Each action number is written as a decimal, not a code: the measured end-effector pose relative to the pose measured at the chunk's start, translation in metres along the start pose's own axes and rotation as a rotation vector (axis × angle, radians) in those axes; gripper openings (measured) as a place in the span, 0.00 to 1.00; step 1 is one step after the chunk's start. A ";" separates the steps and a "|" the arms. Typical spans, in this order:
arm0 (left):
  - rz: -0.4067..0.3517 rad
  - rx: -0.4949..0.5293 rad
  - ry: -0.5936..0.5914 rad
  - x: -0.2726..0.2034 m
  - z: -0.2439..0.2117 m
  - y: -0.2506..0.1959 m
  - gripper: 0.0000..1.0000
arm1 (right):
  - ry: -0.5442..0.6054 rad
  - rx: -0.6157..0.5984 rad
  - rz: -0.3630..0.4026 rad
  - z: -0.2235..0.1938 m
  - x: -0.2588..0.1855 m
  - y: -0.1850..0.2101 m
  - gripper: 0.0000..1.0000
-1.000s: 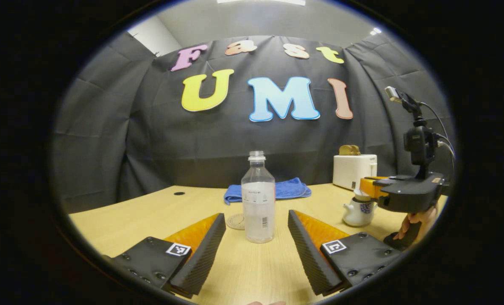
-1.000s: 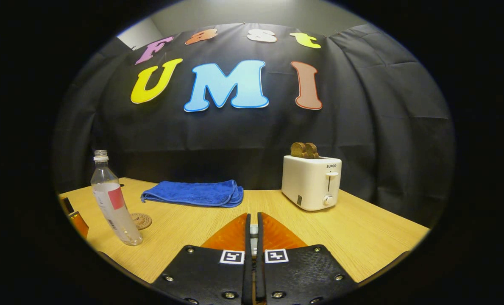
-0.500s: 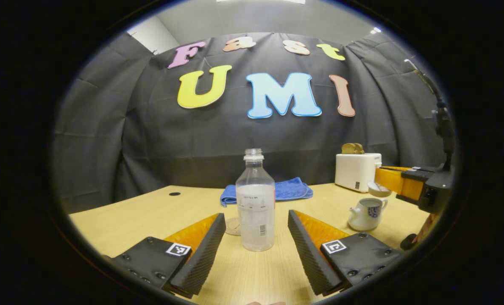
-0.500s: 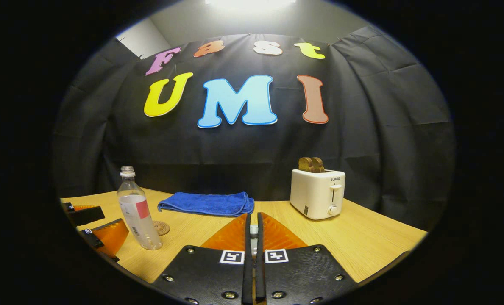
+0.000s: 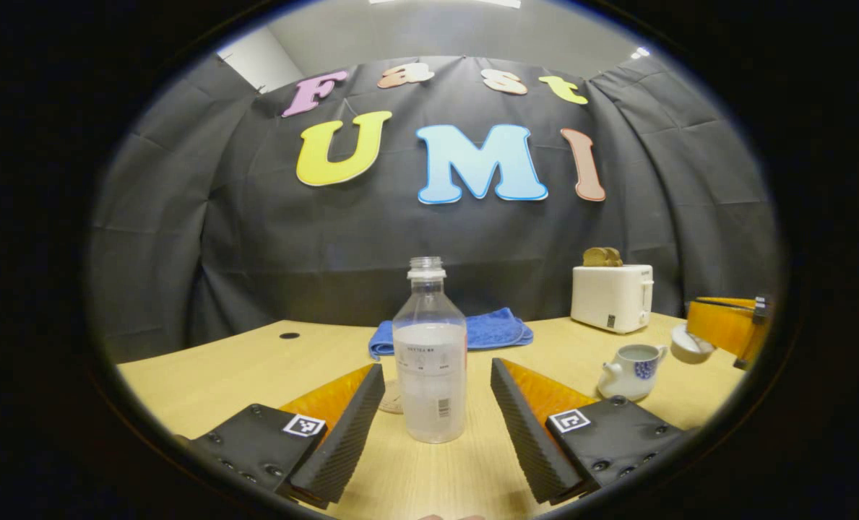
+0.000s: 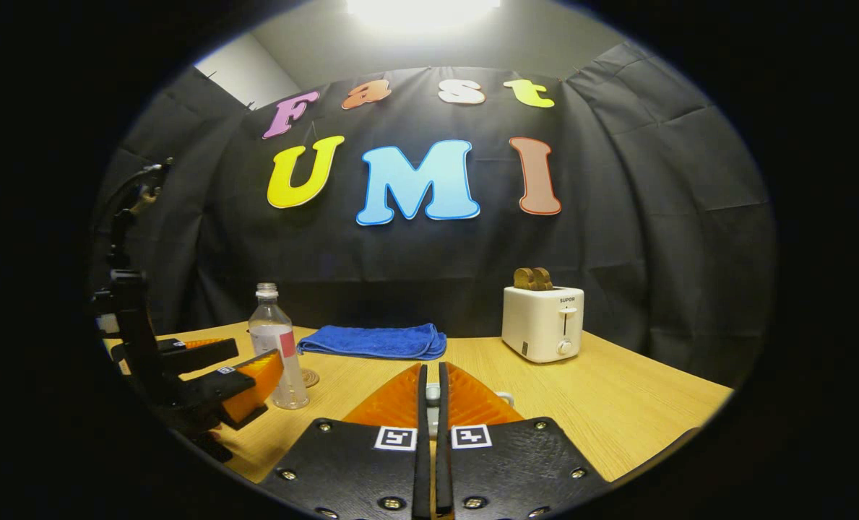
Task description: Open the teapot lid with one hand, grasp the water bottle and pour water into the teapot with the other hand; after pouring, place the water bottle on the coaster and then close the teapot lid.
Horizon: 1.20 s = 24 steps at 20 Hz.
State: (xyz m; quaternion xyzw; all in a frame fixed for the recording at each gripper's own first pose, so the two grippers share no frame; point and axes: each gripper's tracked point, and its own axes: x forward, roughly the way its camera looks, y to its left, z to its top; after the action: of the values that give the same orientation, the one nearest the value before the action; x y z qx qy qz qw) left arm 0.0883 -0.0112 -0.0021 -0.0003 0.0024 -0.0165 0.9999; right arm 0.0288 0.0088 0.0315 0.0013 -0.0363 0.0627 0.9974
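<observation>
A clear water bottle [image 5: 429, 361] with no cap, part full, stands upright on the table between the spread fingers of my left gripper [image 5: 436, 370], which is open and not touching it. A round coaster [image 5: 388, 398] lies just behind the bottle. The white teapot [image 5: 630, 370] with blue pattern stands uncovered at the right. Its lid [image 5: 689, 344] hangs off to the right of it, held by my right gripper [image 5: 722, 325]. In the right gripper view the right gripper [image 6: 430, 370] is shut on the lid's knob [image 6: 433, 393], and the bottle [image 6: 277, 347] and left gripper [image 6: 252, 359] are at the left.
A folded blue towel [image 5: 472, 331] lies at the back of the wooden table [image 5: 256, 368]. A white toaster [image 5: 612, 296] with bread in it stands at the back right. A small dark hole [image 5: 289, 336] marks the table at the far left.
My right gripper has carried the lid up off the teapot and away to the right. My left gripper has drawn closer to the bottle, still open.
</observation>
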 end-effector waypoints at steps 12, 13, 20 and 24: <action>-0.016 -0.005 0.019 0.058 -0.002 0.000 1.00 | 0.014 -0.005 0.029 -0.009 -0.005 0.006 0.03; -0.029 -0.006 0.023 0.061 -0.003 -0.001 0.99 | 0.019 -0.005 0.033 -0.010 -0.007 0.008 0.03; -0.035 -0.004 0.027 0.061 -0.004 0.001 0.86 | 0.069 0.007 0.075 -0.016 -0.045 0.016 0.03; -0.053 -0.003 0.018 0.055 -0.001 -0.002 0.84 | 0.063 0.009 0.098 -0.014 -0.064 0.019 0.03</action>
State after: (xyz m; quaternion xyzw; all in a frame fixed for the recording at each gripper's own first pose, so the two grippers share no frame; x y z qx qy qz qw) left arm 0.1435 -0.0149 -0.0037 -0.0017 0.0116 -0.0429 0.9990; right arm -0.0356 0.0202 0.0129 0.0021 -0.0045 0.1116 0.9937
